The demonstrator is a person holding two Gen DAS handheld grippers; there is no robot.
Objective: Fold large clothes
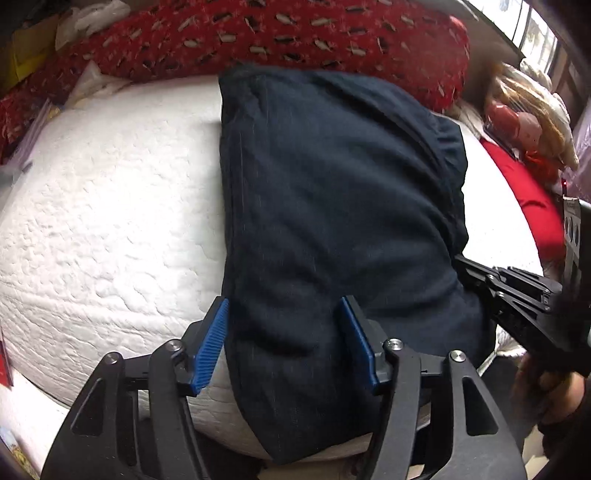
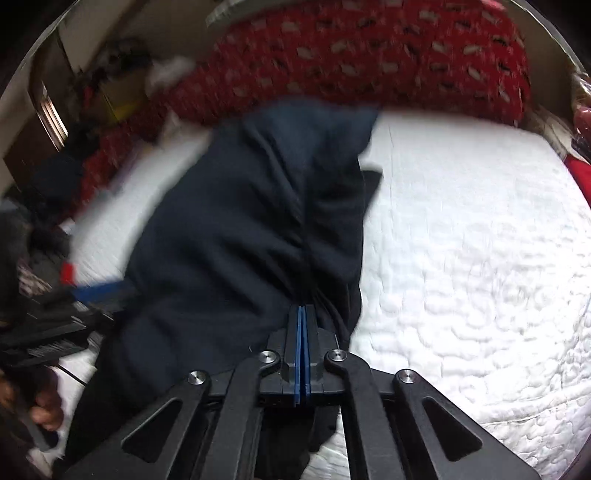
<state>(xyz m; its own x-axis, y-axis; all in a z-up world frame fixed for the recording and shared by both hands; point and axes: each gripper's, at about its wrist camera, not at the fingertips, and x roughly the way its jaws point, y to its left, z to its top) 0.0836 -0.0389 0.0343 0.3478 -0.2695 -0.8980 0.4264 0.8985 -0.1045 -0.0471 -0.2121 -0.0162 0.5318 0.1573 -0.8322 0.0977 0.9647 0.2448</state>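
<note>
The right gripper (image 2: 302, 310) is clenched on a pleat of the dark garment (image 1: 332, 206), which lies on the white mattress (image 1: 110, 221) below the red blanket (image 1: 295, 33). The left gripper (image 1: 284, 332) is released, its pads astride the near edge. The step seems to be taking hold for a fold; next, the left one probably must pinch the cloth.
</note>
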